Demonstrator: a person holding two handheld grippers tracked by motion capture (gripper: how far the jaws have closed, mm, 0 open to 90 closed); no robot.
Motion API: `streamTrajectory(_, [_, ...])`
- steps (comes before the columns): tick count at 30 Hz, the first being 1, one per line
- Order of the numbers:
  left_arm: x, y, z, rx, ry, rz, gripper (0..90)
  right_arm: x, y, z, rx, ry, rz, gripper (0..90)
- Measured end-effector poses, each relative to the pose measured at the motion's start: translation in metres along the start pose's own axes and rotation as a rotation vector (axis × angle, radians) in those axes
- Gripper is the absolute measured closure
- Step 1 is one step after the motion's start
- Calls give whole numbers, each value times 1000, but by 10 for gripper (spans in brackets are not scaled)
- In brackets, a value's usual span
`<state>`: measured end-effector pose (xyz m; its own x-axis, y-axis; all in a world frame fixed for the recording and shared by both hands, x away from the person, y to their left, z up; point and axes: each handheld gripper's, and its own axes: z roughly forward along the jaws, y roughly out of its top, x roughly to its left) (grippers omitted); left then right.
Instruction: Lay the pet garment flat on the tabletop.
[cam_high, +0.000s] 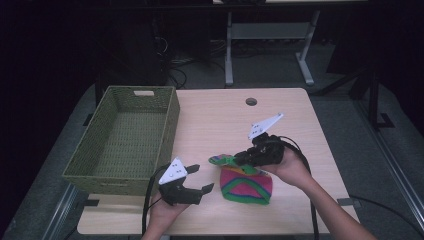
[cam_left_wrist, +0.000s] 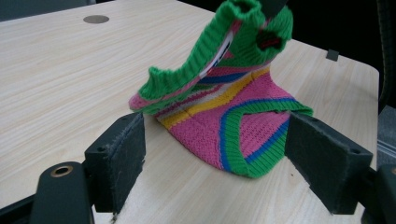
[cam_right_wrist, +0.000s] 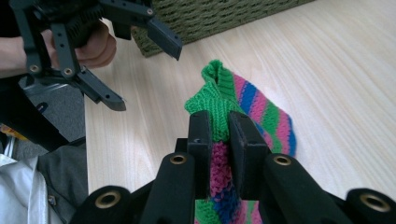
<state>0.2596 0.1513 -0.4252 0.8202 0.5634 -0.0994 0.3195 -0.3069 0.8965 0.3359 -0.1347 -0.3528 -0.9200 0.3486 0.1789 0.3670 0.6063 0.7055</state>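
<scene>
Pink, green, blue and yellow wool makes up the knit hat (cam_high: 245, 184) on the table (cam_high: 220, 120). Its bottom part lies flat on the wood near the front edge. Its green rim is pulled up off the table.

The right gripper (cam_high: 239, 160) has its jaws clamped tight on that green rim. In the right gripper view, the two black pads (cam_right_wrist: 201, 140) squeeze the green wool between them, and pink and blue wool hangs below. The hat (cam_left_wrist: 233, 112) bends up from the table to the grip.

The left gripper (cam_high: 196, 180) is just to the left of the hat, held above the table. Its jaws are wide apart and hold nothing. In the left gripper view, the hat sits ahead of the two pads, not touching them.

A green woven basket (cam_high: 125, 140) stands on the left side of the table, near the left gripper.
</scene>
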Motion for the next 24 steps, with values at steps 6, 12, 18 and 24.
streamTrajectory(6, [6,3,5,-11,-11,-3,201,-4,0,-13,-22,4,1,790])
streamTrajectory(12, [12,5,17,-19,-18,-23,202,-5,0,-23,-38,13,-5,791])
streamTrajectory(18, [16,5,32,-5,-10,-30,201,-6,0,-33,-62,19,-4,790])
streamTrajectory(24, [18,12,45,-34,-28,-55,210,-6,0,-40,-72,19,-15,790])
